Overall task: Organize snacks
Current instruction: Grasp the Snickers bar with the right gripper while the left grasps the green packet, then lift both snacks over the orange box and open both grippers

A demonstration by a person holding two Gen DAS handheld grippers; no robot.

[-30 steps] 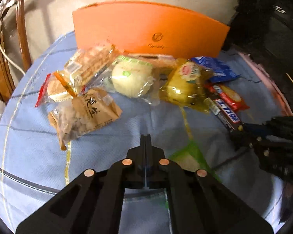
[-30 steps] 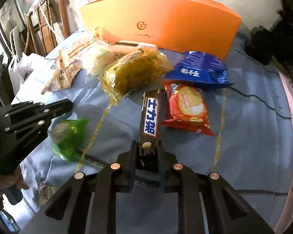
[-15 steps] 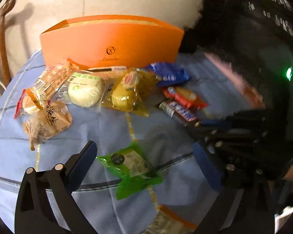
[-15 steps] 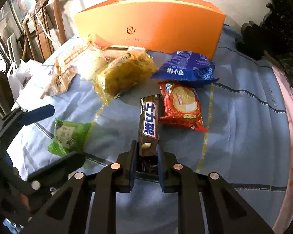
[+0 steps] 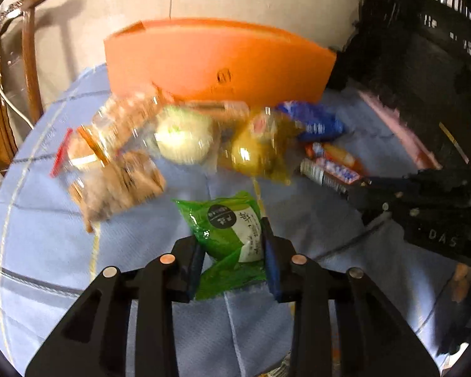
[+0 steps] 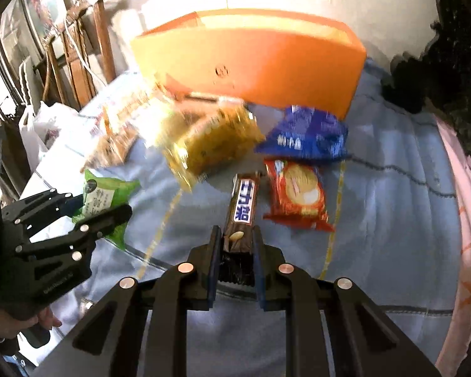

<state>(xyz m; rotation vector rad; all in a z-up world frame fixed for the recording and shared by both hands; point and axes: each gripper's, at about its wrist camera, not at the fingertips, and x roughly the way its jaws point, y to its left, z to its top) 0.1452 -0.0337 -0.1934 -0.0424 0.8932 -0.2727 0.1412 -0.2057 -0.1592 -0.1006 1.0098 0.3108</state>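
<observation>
A desk point(image 5: 47, 251) under a light blue cloth with thin dark and yellow lines fills both views. At its far edge an orange box point(image 5: 216, 59) stands upright, its long side facing the cameras; the right wrist view shows it at point(image 6: 251, 59).

In front of the box, snacks lie in a loose row. At the left are clear bags of brown biscuits point(image 5: 119, 169), blurred. Next to them sits a pale round bun point(image 5: 182, 139) in clear wrap, then a yellow packet point(image 5: 257, 154), also seen at point(image 6: 210, 144). To the right of that lies a blue bag point(image 6: 301, 135), and just near of it a red cracker packet point(image 6: 298, 194).

The left claw point(image 5: 232, 245) is partly closed around a green packet point(image 5: 229, 232), a finger pressed against each side. The packet lies on the cloth, near of the row; in the right wrist view it shows at point(image 6: 103, 194), with the left claw at point(image 6: 91, 210) on the left side of the desk.

The right claw point(image 6: 235, 248) is closed on the near end of a brown chocolate bar point(image 6: 243, 210) with a blue and white label. The bar points away toward the box, just left of the red cracker packet. In the left wrist view the bar shows at point(image 5: 329, 172) with the right claw at point(image 5: 367, 188).
</observation>
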